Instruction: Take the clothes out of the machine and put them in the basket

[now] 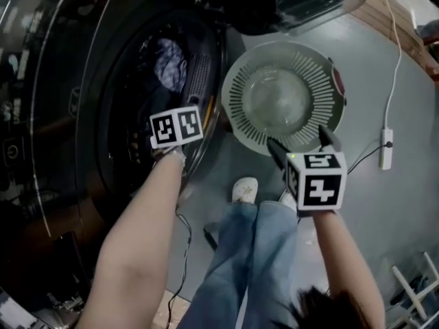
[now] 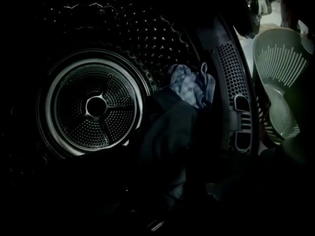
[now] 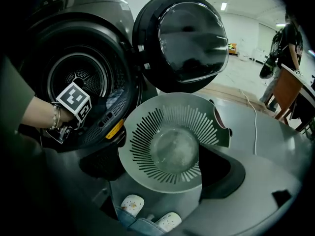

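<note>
Left tongs (image 1: 175,118) reach into the machine (image 1: 75,115) drum; too dark there, we can't tell their grip. Right tongs (image 1: 300,141) released, empty, above the empty basket (image 1: 240,94) rim. Drum holds blue cloth (image 2: 189,85) plus dark garment (image 2: 167,132), the latter seen only in left gripper view. Yellow label (image 3: 114,128) on machine rim unreadable.

- Lost in darkness inside the dark grey front-loading machine (image 1: 82,129): jaws of left gripper (image 1: 176,127), spread unreadable.
- Melting into shadow: outline of dark crumpled garment (image 2: 167,132).
- Covered by right gripper's (image 1: 300,144) black jaw: near-right rim of round grey slotted plastic basket (image 3: 142,151).
</note>
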